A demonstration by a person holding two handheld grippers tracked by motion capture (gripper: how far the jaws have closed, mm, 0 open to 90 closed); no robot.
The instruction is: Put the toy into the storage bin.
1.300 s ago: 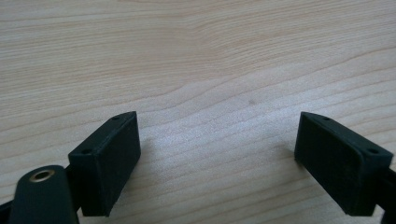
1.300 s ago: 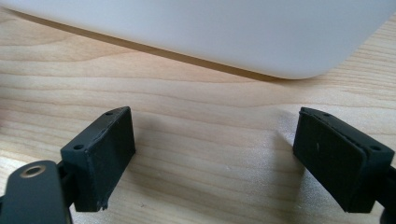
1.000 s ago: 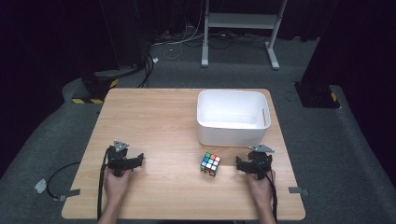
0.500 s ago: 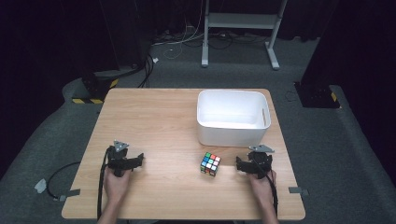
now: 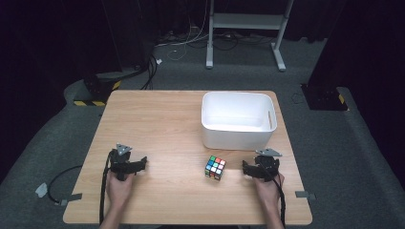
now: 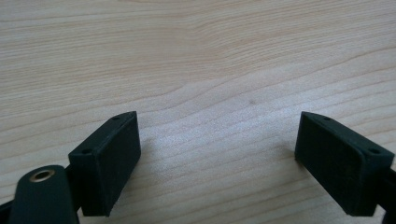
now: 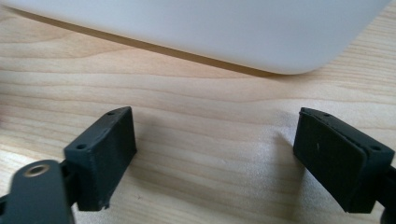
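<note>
Both tongs rested on the worktop (image 5: 162, 119), gaping wide and empty: left tongs (image 6: 219, 163) near-left, right tongs (image 7: 215, 163), just narrowing slightly, right of the puzzle cube (image 5: 215, 167).

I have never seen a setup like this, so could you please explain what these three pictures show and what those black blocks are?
A person sits at a wooden table and holds a hand tool with two jaws in each hand. The high view looks down from above: the left gripper is at the lower left, the right gripper at the lower right.

The other two pictures come from small cameras riding on those tools. The black blocks at the bottom are each tool's own jaws. In the left gripper view they stand wide apart over bare wood. In the right gripper view they are also apart, their gap having just narrowed slightly, with nothing between them; the white bin is ahead.

On the table lie the bin and a colourful puzzle cube, between the hands. Nothing is held.
</note>
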